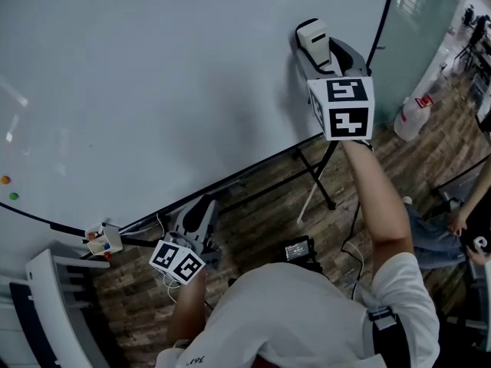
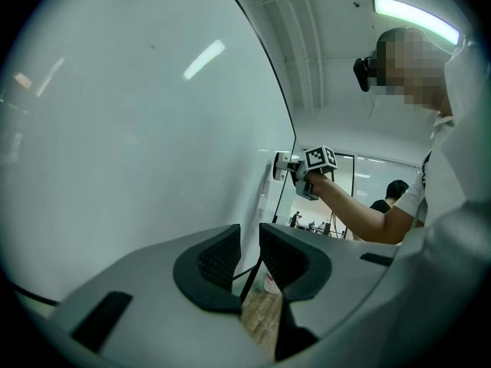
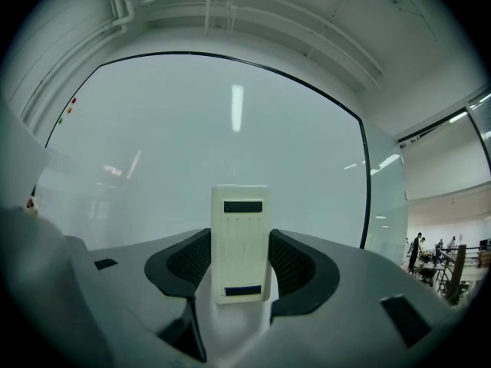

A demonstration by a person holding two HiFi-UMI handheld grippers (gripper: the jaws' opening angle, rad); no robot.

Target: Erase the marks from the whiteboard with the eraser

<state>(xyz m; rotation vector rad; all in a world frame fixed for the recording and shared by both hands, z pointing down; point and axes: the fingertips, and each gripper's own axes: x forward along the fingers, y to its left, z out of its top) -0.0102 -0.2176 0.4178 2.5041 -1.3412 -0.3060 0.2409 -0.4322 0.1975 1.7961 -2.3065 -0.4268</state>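
A large whiteboard (image 1: pixel 153 90) on a stand (image 1: pixel 316 190) was seen from steeply above, over a wooden floor (image 1: pixel 261 213). The right tongs (image 3: pixel 240 261) were raised to the board's right side, close to its dark edge. They were clamped on the eraser (image 3: pixel 240 240), a pale rectangular block gripped upright between the two black pads. In the left gripper view the eraser appeared to be laid against the board, though contact could not be confirmed. The left tongs (image 2: pixel 249 261) were held low, below the board's bottom edge and well apart from the eraser. Their jaws were drawn almost together, with only a slim gap and nothing between them.

No pen marks could be made out on the white face in any view. Only ceiling-light reflections were shown, along with an orange magnet (image 1: pixel 5 180) and a green magnet (image 1: pixel 13 196) at the far left. A small holder (image 1: pixel 102 240) with coloured items, probably markers, was fixed by the lower left corner.

The erasing was judged to be at or near its end. Any marks left would have to be faint, or hidden under the eraser and tongs at the right edge. What was left, as far as could be told, was at most a last pass there.
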